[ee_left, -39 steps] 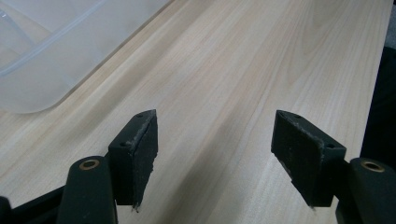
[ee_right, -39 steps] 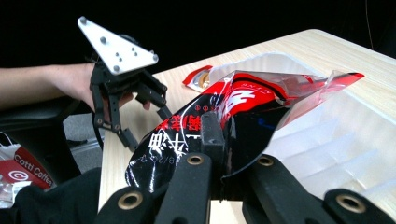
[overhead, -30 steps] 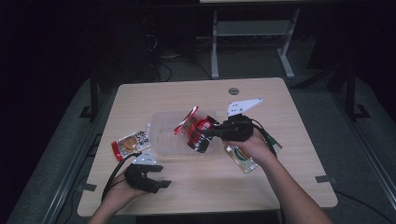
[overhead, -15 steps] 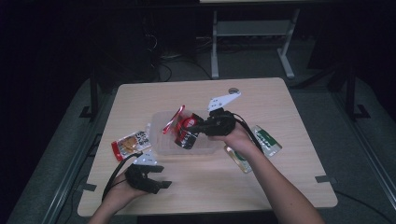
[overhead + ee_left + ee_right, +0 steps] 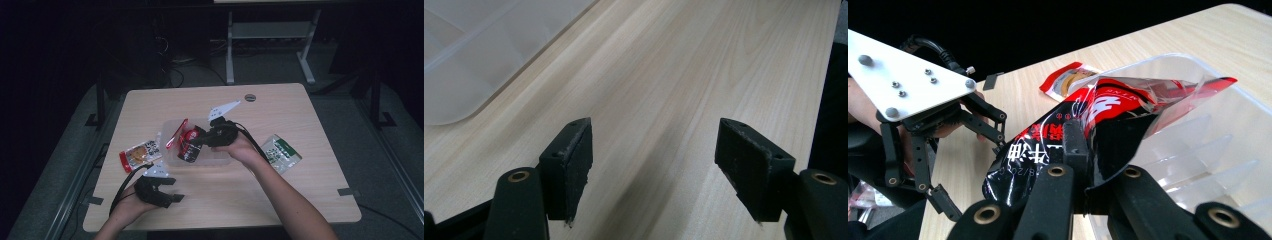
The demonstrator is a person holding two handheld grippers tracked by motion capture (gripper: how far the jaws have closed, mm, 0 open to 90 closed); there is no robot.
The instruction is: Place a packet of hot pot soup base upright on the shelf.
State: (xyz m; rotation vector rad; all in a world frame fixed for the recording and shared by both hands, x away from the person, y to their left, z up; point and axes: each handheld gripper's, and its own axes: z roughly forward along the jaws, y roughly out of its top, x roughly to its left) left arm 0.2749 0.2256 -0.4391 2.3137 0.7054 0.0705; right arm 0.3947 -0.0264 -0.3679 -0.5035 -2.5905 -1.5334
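1. The left tongs (image 5: 170, 196) rest on the worktop (image 5: 300, 200) close to its near left corner, held in the person's left hand (image 5: 131, 202). In the left gripper view the two black pads (image 5: 570, 167) stand well apart with bare wood between them, and nothing is gripped.
2. Just beyond the left tongs, near the left edge, an orange and red snack packet (image 5: 139, 154) lies flat on the wood. In the right gripper view it shows beyond the clear tub, at the far edge of the worktop (image 5: 983, 155).
3. A clear plastic tub (image 5: 220, 159) sits around the middle of the worktop, a little left of centre. Its rounded corner shows at the upper left of the left gripper view (image 5: 469, 55), and its ribbed wall fills the right of the right gripper view (image 5: 1218, 150).
4. The red and black bag (image 5: 189, 144) hangs over the left part of the tub, tilted, with its clear red-edged top flaring up and to the left. The right tongs (image 5: 201, 141) are clamped on its lower edge; the right gripper view shows the jaws drawn together on the crumpled film (image 5: 1083, 145).
5. The right hand (image 5: 240, 149) holds those tongs above the tub, the forearm coming in from the near edge.
6. A green and white packet (image 5: 281, 153) lies flat to the right of the tub, apart from it, towards the right edge.
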